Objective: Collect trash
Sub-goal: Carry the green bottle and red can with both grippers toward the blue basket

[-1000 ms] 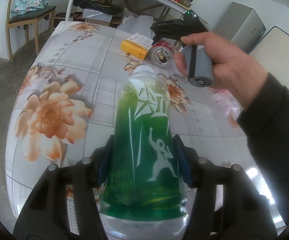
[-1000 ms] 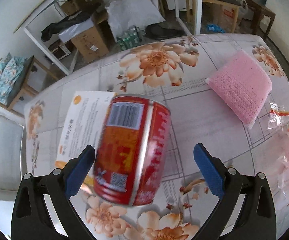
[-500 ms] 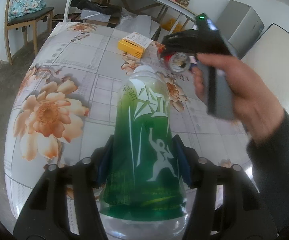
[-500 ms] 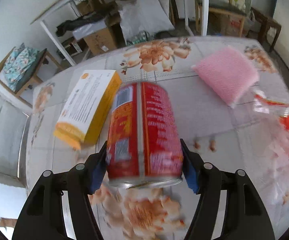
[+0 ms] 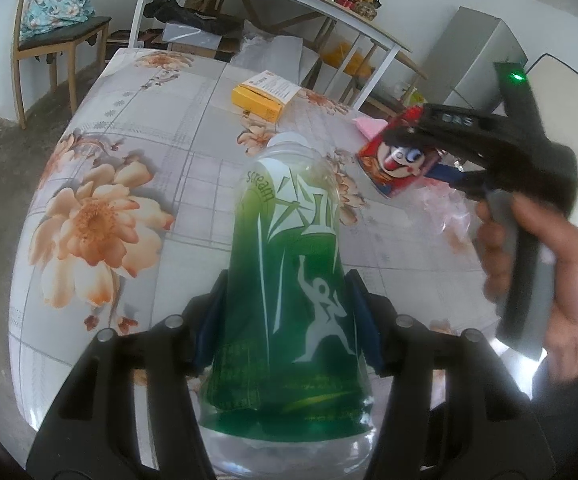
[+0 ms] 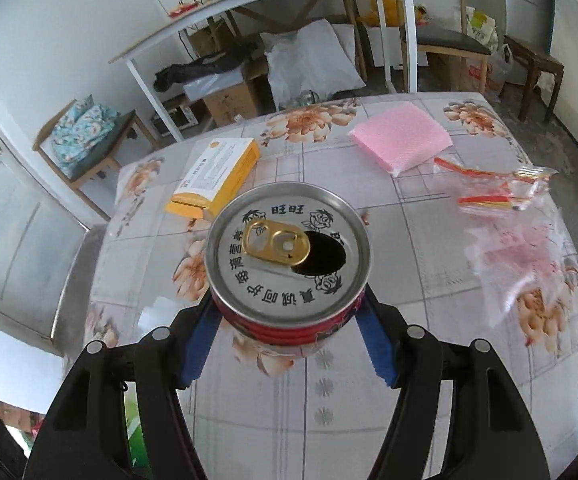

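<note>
Both hand-held grippers are loaded: left point(image 5: 289, 320) clamps the bottle point(image 5: 293, 264), right point(image 6: 285, 328) grasps the can point(image 6: 287, 256) (opened). Next, probably, carrying both to a bin, unseen here.

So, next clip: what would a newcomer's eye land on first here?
Probably the green bottle filling the left wrist view, clamped between the left gripper jaws. Next, the red can gripped by the right gripper, its opened silver top facing the camera. Behind both lies the flowered tablecloth, with a yellow box and pink cloth.
</note>
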